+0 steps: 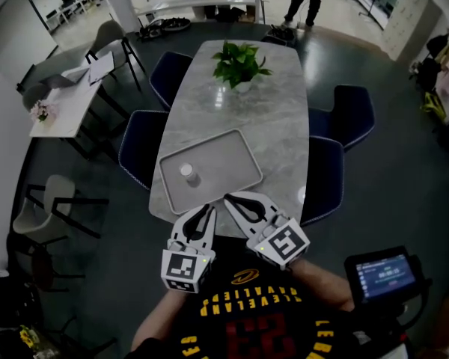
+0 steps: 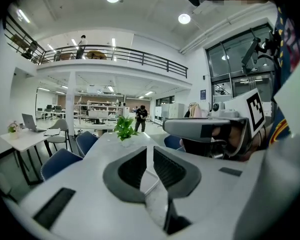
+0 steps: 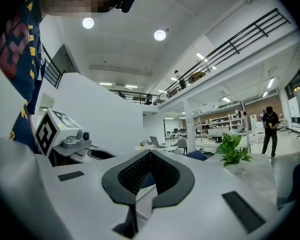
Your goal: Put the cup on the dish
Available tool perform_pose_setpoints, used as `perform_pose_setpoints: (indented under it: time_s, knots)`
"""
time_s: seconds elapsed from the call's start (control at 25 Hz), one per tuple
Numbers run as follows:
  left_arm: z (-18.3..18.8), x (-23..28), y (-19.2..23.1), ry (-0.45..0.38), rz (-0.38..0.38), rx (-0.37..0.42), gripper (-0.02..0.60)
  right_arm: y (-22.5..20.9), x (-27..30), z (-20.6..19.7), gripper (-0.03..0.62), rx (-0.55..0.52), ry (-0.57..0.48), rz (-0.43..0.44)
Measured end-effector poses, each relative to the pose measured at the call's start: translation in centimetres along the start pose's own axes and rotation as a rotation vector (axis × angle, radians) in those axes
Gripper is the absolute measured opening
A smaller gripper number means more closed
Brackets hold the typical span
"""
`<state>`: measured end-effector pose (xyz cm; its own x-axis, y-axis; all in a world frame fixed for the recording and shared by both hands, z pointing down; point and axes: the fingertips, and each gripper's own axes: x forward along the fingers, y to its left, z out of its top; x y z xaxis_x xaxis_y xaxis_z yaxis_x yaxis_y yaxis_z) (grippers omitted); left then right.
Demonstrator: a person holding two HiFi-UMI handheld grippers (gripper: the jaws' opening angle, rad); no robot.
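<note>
The left gripper (image 1: 206, 214) and the right gripper (image 1: 229, 200) were seen fully closed, nothing gripped, side by side at the table's (image 1: 284, 126) near edge. The cup (image 1: 186, 173) was seen upright on the dish (image 1: 232, 163), apart from both; its details could not be made out.

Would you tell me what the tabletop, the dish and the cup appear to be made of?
Tabletop: likely polished marble or a stone-look slab; grey veining, soft sheen.
Dish: matte grey, smooth, raised rim; plastic or ceramic, unclear.
Cup: white, opaque; too small to tell.
</note>
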<state>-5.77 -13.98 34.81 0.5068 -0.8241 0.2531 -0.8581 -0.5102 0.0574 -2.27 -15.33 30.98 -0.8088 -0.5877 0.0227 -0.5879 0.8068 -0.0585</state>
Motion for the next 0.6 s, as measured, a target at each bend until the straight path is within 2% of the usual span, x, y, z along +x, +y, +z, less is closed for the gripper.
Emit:
perform_pose_setpoints:
  time_s: [0.32,0.48,0.6]
  knots:
    - [-0.8,-0.7,-2.7,-0.004,-0.005,0.004,0.044,0.8,-2.9,-0.5,0.007,-0.032,0.007,0.004]
    - [-1.6,-0.3,-2.8,-0.007,0.004,0.006,0.044,0.5,-3.1,-1.6,0.008,-0.031,0.032,0.007]
    - [-1.5,-0.2,-3.0,-0.013,0.012,-0.012,0.044,0.8,-3.0,-1.4,0.008,-0.011,0.013,0.023]
